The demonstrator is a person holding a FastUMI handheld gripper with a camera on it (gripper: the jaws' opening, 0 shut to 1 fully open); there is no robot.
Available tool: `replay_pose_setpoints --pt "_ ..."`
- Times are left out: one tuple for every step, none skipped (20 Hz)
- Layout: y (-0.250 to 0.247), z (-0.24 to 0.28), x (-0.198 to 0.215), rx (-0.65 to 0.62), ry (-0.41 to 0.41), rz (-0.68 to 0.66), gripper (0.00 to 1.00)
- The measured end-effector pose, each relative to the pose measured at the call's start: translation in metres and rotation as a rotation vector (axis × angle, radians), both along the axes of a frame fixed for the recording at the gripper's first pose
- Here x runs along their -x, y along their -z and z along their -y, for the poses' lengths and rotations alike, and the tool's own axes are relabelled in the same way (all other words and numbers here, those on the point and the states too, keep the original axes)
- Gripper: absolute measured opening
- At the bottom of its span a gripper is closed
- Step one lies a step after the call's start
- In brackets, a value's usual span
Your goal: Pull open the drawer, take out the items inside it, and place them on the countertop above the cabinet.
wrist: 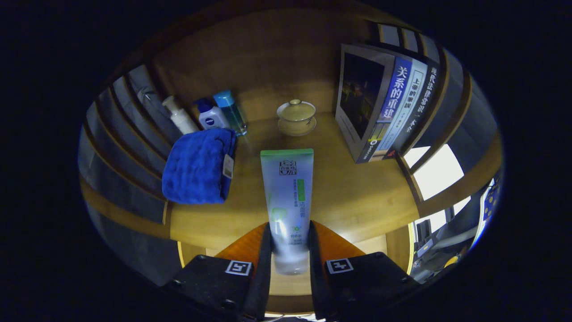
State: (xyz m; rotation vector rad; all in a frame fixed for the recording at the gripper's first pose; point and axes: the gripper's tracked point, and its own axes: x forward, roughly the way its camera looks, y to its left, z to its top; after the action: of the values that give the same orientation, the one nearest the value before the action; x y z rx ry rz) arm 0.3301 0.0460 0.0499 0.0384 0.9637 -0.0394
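Note:
A pale tube with a green end (288, 197) stretches forward from between my fingers, its clear cap end clamped by both pads. My gripper (289, 239) is shut on it, holding it over the wooden countertop (357, 197). The tube's far green end reaches toward a lidded ceramic cup on a saucer (296, 117) further back. Whether the tube touches the wood I cannot tell.
A folded blue towel (199, 166) lies left of the tube. Behind it stand a pump bottle (178, 115), a small white-and-blue bottle (211, 115) and a blue-capped bottle (231, 111). Upright books (384, 107) stand at the right. Slatted side walls flank the counter.

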Motion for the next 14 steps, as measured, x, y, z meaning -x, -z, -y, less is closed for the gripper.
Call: replay_pose_setpoints --pt "0.003 0.001 -0.01 0.007 0.004 0.004 0.47" --pt "0.006 0.0 -0.017 0.016 0.004 -0.002 0.47" --pt "0.012 -0.002 -0.025 0.019 0.001 -0.002 0.47" --pt "0.016 -0.004 -0.031 0.021 -0.004 -0.006 0.47" --pt "0.02 -0.006 -0.035 0.02 -0.006 -0.01 0.47" --pt "0.025 -0.008 -0.039 0.017 -0.005 -0.012 0.47" --pt "0.028 -0.009 -0.041 0.014 -0.005 -0.015 0.47" --pt "0.031 -0.011 -0.043 0.011 -0.004 -0.017 0.47" --pt "0.033 -0.011 -0.045 0.013 0.001 -0.014 0.47" --pt "0.035 -0.01 -0.047 0.017 0.004 -0.014 0.48" --pt "0.034 -0.01 -0.047 0.017 0.005 -0.015 0.49" --pt "0.035 -0.01 -0.047 0.016 0.007 -0.018 0.51" --pt "0.038 -0.009 -0.047 0.017 0.01 -0.02 0.53" --pt "0.037 -0.009 -0.047 0.016 0.016 -0.015 0.54"
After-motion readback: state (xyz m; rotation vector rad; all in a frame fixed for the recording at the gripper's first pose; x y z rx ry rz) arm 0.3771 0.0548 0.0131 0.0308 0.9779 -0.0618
